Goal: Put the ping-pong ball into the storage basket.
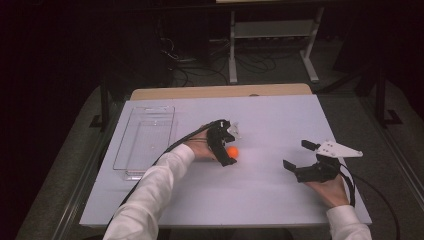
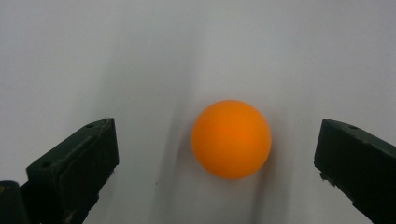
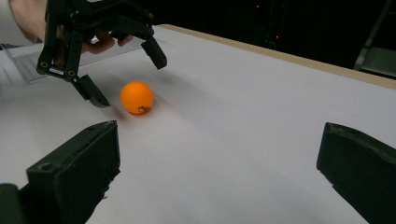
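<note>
Left gripper (image 1: 229, 143) is where we look first, near the middle of the white counter (image 1: 270, 195), its jaws spread wide and angled down over an orange ping-pong ball (image 1: 232, 152). From the left gripper view we see that ball (image 2: 231, 139) sitting on the counter between the two black jaws, closer to the one at the right of that view, with clear white surface on both sides, so nothing is touching it. From the right gripper view we catch the same scene side on: the left gripper (image 3: 125, 74) is held in a hand, one jaw tip just beside the ball (image 3: 137, 97), the other raised above and behind it. We can make out a small dark mark low on the ball, too small to read.

Over to the right gripper (image 1: 297, 155), well apart from the ball toward the right side of the counter, jaws also spread wide with nothing between them, a grey three-cornered plate on top.

We also see a clear plastic tray (image 1: 145, 142) lying on the left part of the counter, near the left sleeve (image 1: 150, 190).
</note>
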`<action>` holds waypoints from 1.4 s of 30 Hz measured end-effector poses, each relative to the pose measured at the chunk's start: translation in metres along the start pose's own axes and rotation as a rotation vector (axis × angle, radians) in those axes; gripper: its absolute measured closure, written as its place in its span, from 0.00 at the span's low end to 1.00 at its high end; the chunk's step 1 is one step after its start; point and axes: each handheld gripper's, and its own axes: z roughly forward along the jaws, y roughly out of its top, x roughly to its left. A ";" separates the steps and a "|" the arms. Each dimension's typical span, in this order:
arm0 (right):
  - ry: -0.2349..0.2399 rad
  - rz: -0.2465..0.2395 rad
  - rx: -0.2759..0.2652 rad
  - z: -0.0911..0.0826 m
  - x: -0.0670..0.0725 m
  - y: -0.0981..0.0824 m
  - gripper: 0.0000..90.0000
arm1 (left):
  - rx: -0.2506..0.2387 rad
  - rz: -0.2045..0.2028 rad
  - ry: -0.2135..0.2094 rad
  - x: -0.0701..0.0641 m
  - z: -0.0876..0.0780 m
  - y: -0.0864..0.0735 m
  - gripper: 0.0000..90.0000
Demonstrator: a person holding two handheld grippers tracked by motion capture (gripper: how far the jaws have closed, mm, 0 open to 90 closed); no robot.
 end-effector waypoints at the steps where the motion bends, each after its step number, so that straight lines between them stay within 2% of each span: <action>1: 0.000 0.000 0.000 0.000 0.000 0.000 0.00 | 0.004 -0.002 -0.006 0.000 0.000 0.000 0.00; 5: 0.002 0.000 0.003 0.000 0.000 0.000 0.00 | 0.011 -0.013 -0.022 0.000 0.001 0.000 0.01; 9: 0.002 0.001 0.003 0.000 0.000 0.000 0.00 | 0.010 -0.014 -0.030 0.000 0.001 0.000 0.07; 11: 0.001 0.003 0.004 0.000 0.000 0.000 0.00 | 0.009 -0.015 -0.023 -0.001 0.001 0.001 0.14; 15: 0.001 0.004 0.004 0.000 0.000 0.000 0.00 | 0.025 -0.010 -0.015 -0.001 0.002 0.001 0.20; 21: 0.002 0.002 0.004 0.000 0.000 0.000 0.00 | 0.030 0.002 -0.035 -0.002 0.003 0.000 0.33; 33: 0.000 0.002 0.004 0.000 0.000 0.000 0.00 | 0.018 -0.004 -0.053 -0.003 0.001 0.001 0.56; 42: 0.000 0.000 0.004 0.000 0.001 0.000 0.00 | 0.023 0.025 -0.058 -0.011 0.000 0.005 0.57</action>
